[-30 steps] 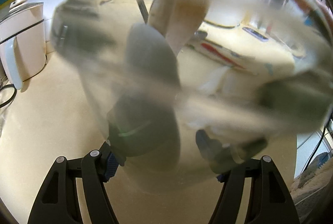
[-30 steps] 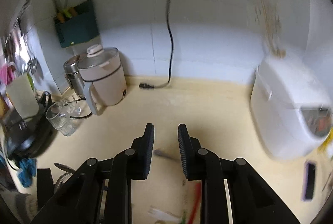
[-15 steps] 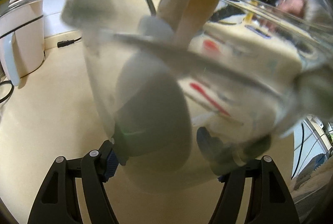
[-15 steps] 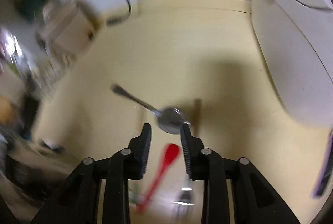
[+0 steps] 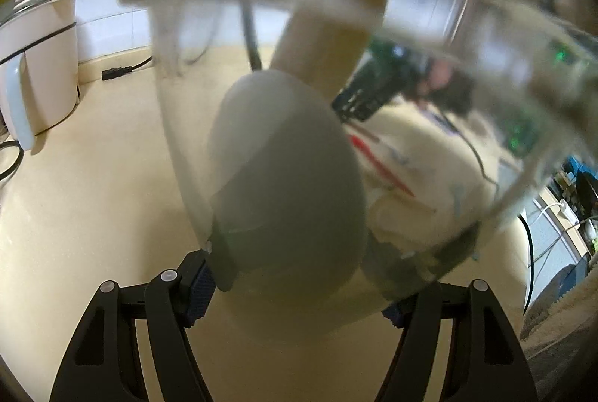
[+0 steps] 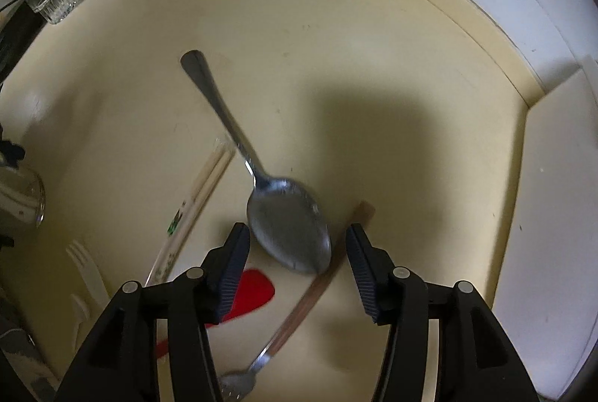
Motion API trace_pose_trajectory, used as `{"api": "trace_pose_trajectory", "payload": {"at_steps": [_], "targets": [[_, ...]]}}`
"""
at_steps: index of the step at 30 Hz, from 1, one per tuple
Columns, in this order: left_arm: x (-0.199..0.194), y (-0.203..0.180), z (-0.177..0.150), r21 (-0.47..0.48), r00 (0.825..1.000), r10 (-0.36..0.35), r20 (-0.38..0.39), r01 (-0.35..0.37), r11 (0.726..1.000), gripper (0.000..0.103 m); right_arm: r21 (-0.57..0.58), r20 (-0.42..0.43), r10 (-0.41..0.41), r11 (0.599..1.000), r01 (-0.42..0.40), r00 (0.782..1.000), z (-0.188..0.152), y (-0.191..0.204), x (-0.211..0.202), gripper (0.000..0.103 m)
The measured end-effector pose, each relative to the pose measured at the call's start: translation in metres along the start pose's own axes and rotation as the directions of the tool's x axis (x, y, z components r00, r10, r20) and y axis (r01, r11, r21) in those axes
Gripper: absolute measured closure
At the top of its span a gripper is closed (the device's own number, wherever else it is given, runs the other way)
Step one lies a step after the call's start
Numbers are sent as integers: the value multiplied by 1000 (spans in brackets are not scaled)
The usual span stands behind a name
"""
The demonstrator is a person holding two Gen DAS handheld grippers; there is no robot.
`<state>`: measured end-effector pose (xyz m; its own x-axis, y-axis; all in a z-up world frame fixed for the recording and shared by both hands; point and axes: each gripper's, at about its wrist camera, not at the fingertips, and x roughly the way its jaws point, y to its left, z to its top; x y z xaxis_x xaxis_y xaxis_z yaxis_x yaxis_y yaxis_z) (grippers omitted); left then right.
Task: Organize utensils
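A clear glass jar (image 5: 373, 103) is held in the left gripper (image 5: 299, 293). The right gripper (image 6: 297, 252), spread wide, straddles a steel spoon's (image 6: 287, 222) bowl; it could be skidded across the cream worktop (image 6: 355, 65) if pinched there.

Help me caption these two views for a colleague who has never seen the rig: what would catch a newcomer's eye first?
In the left wrist view, a clear glass jar clamped in the left gripper fills the frame, with a large pale spoon inside. In the right wrist view, the open right gripper straddles the bowl of a metal spoon lying on the cream counter, beside a red spatula and chopsticks.
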<state>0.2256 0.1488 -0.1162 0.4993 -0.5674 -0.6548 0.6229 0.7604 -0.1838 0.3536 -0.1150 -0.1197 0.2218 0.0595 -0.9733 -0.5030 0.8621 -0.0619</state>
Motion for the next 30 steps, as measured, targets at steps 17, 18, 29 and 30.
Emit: {"api": "trace_pose_trajectory", "payload": {"at_steps": [17,18,29,30], "targets": [[-13,-4,-6,-11,1000,-2,-4,2,1000,29,136,53,135,981,-141,989,-21,12,-9,59],[-13,-4,-5,-13,1000,-3,-4,3,1000,29,157,67,150,975,-159,986,-27,14,-15,59],[-12,-9,0,-12,1000,0,-3,0,1000,29,62,93,28,997,-34,995,-61,46,-98,63],[-12,-9,0,-12,1000,-1,-3,1,1000,29,54,95,23,998,-28,995,-60,46,-102,63]]}}
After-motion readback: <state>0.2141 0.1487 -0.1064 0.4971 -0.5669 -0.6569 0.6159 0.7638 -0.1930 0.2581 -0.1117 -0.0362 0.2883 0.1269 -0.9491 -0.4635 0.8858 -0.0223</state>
